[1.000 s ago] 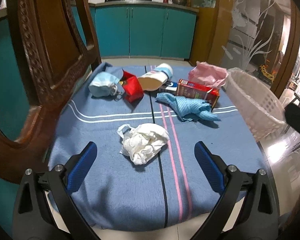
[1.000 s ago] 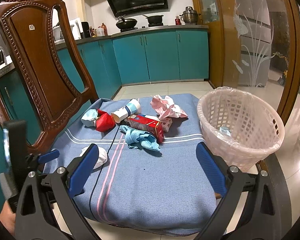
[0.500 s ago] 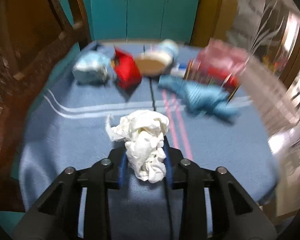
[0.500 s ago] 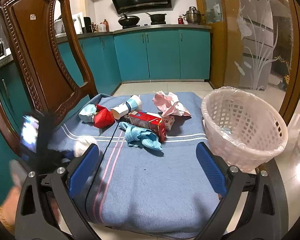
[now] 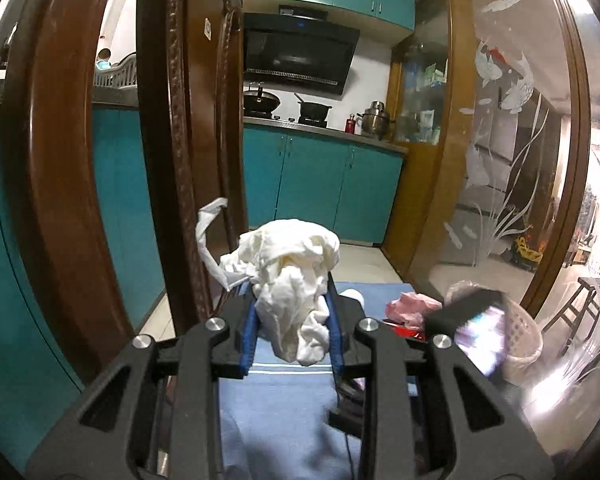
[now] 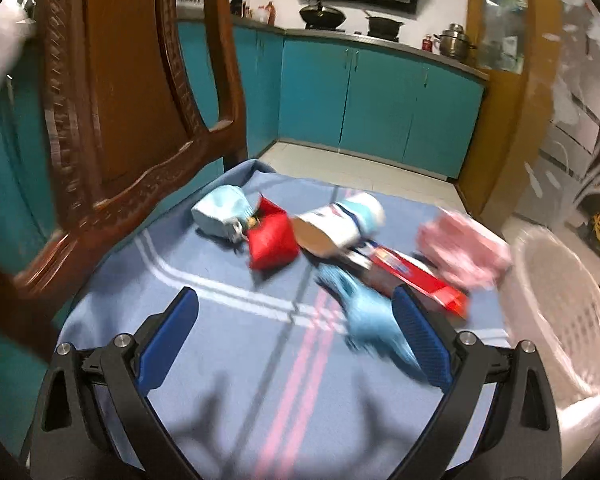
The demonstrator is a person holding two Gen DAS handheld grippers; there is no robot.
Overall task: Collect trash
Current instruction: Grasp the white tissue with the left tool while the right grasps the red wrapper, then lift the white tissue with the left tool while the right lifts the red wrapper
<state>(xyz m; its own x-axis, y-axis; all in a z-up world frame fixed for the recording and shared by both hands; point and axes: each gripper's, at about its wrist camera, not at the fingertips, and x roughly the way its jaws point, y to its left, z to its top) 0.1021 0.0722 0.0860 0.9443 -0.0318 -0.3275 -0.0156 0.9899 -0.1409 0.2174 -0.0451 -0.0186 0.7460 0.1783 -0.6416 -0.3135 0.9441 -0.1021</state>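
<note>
Left gripper now pinches the white crumpled tissue, lifted clear of the blue cloth where it lay a second ago; next comes carrying it to the basket. Right gripper, fingers spread and empty, hovers near the blue glove

red box: print too blurred for you to read (motion smear)
paper cup: no legible text

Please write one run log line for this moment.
left gripper: shut on crumpled white tissue, lifted | right gripper: open, empty
</note>
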